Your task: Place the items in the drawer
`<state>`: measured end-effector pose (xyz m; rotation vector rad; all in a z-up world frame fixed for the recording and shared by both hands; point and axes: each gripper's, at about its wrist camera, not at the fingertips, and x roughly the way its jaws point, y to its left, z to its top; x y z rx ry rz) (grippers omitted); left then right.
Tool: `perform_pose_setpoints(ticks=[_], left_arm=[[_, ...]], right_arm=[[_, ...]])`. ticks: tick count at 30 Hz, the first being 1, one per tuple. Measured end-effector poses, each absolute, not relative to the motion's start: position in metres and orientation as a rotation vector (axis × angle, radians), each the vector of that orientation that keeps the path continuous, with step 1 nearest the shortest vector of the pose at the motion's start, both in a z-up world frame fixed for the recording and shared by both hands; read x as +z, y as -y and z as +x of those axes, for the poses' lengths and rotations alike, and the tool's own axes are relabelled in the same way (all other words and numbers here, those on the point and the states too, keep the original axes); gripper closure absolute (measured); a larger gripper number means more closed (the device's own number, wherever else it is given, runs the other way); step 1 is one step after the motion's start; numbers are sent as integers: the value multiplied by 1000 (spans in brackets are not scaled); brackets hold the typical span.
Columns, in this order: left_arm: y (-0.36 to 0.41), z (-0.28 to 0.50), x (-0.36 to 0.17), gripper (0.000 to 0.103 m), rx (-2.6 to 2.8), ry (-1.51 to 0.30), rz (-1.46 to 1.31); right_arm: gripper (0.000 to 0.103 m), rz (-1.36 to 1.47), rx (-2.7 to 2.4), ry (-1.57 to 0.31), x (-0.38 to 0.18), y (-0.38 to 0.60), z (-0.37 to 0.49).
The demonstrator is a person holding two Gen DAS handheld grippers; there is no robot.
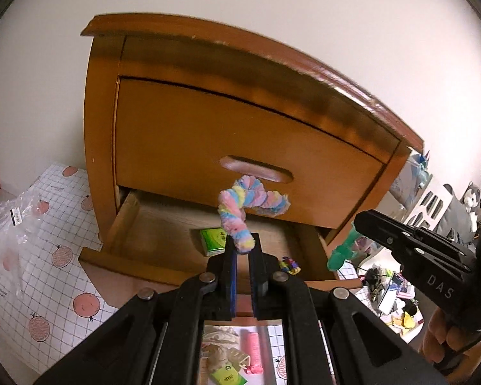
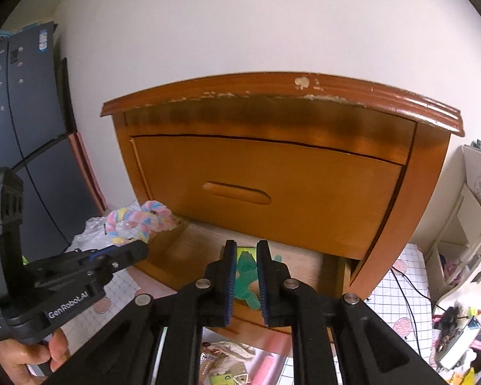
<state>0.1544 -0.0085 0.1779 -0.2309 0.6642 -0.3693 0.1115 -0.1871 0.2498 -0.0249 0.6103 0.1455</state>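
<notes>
My left gripper [image 1: 242, 247] was clamped on a fuzzy pastel twisted chenille stick in pink, blue and yellow [image 1: 247, 205], whose free end curled up in front of the handle recess of the closed upper drawer [image 1: 256, 168]. My right gripper [image 2: 246, 276] was pinched tight on a translucent teal-green rubbery toy [image 2: 245, 277], which stuck out between and below the blue-padded fingers [image 2: 230, 276]. Both grippers were pointed down toward the orange-brown wooden bedside cabinet [image 2: 384, 224], above its pulled-out lower drawer [image 1: 134, 224]. Inside that drawer lay a small green tissue packet [image 1: 212, 240] on the pale wood floor, and near the front right corner sat a small multicoloured trinket [image 1: 290, 264]; I could not tell what it was. Beside the cabinet, a crumpled clear plastic bag [image 1: 6, 224] lay on the white gridded mat printed with pink fruit [image 1: 57, 276]. My hand [image 2: 25, 353] showed under the left gripper's handle.
</notes>
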Motion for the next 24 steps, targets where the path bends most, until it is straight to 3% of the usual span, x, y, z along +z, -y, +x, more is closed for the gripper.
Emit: perform_pose_setpoints(ticks=[24], left_arm=[[5,206,124,96,-285,-865,-256]], right_arm=[[89,-82,50,-763,193,189,156]])
